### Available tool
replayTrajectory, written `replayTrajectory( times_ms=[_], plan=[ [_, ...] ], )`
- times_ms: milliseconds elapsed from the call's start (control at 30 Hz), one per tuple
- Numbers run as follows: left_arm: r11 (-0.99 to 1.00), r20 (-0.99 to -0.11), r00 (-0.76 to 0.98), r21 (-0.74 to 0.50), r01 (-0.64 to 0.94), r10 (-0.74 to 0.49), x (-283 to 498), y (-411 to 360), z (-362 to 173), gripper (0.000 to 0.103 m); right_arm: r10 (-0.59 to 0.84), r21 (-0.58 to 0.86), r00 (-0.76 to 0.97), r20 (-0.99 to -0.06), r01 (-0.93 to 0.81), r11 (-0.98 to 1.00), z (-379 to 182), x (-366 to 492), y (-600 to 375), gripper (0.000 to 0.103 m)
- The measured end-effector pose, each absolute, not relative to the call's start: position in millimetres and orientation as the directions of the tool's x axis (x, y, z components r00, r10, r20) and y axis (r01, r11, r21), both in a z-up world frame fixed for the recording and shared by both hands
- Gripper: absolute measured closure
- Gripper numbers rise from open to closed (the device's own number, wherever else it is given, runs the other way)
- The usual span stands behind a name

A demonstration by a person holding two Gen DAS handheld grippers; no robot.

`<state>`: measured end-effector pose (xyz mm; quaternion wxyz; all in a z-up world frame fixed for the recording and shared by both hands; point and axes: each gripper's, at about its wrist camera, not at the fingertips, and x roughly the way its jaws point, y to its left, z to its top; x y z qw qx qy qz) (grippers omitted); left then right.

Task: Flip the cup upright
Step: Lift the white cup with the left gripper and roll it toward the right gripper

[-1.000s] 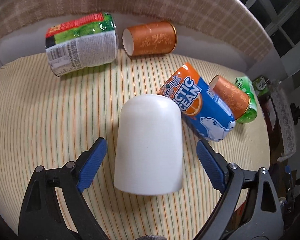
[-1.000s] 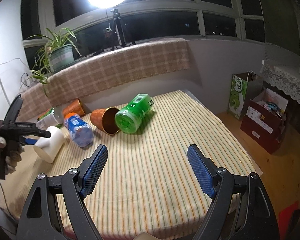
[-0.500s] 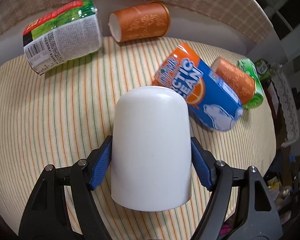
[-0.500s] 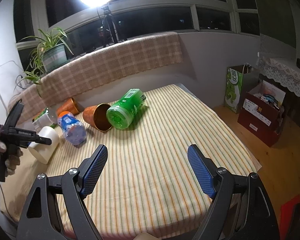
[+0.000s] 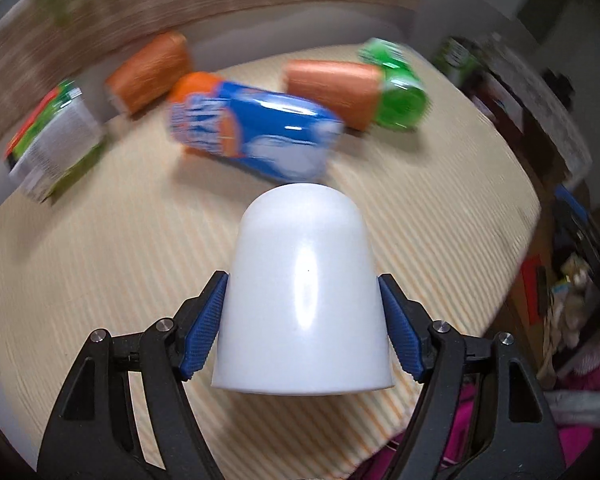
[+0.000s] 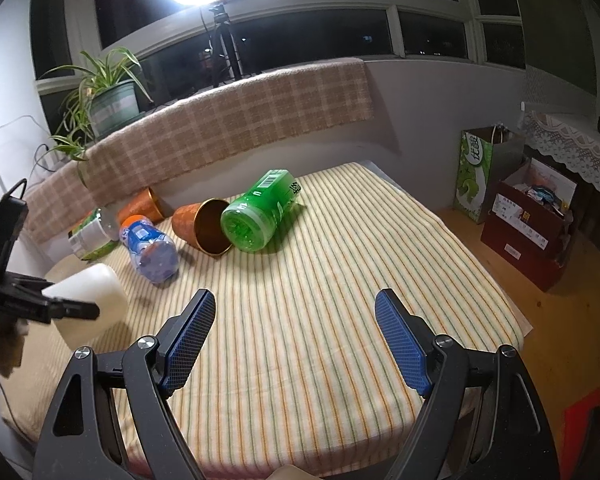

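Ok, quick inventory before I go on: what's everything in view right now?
white cup: 1, white, lying sideways in the left tongs
orange cups: 2, copper-orange, on their sides at the back
blue bottle: 1, blue and orange, on its side beside the white cup
green bottle: 1, green, lying against one orange cup
labelled container: 1, green and white, back left
striped cloth: 1, yellow stripes, under everything
left tongs: shut on white cup
right tongs: open, above the cloth
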<state>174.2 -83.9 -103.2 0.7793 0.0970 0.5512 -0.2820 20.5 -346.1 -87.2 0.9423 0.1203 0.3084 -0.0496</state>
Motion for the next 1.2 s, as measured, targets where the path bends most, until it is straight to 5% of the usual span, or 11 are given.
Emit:
replayTrajectory(
  times_ms=[433, 700, 1200],
  plan=[
    [0.71, -0.933, 0.178, -0.106, 0.696, -0.314, 154, -125, -125, 0.027, 0.016, 0.194, 0.807, -0.59, 0.122, 0.973, -89, 13, -345, 0.021],
    [0.735, -0.923, 0.176, -0.146, 0.662, -0.342, 150, -112, -121, 0.026, 0.308, 0.079, 0.782, -0.541, -0.317, 0.945, -72, 28, -312, 0.021],
    [0.852, -0.845, 0.354, -0.203, 0.482, -0.402, 125, -34, -59, 0.026, 0.494, -0.246, 0.459, -0.738, -0.866, 0.436, -67, 55, -223, 0.021]
  ],
)
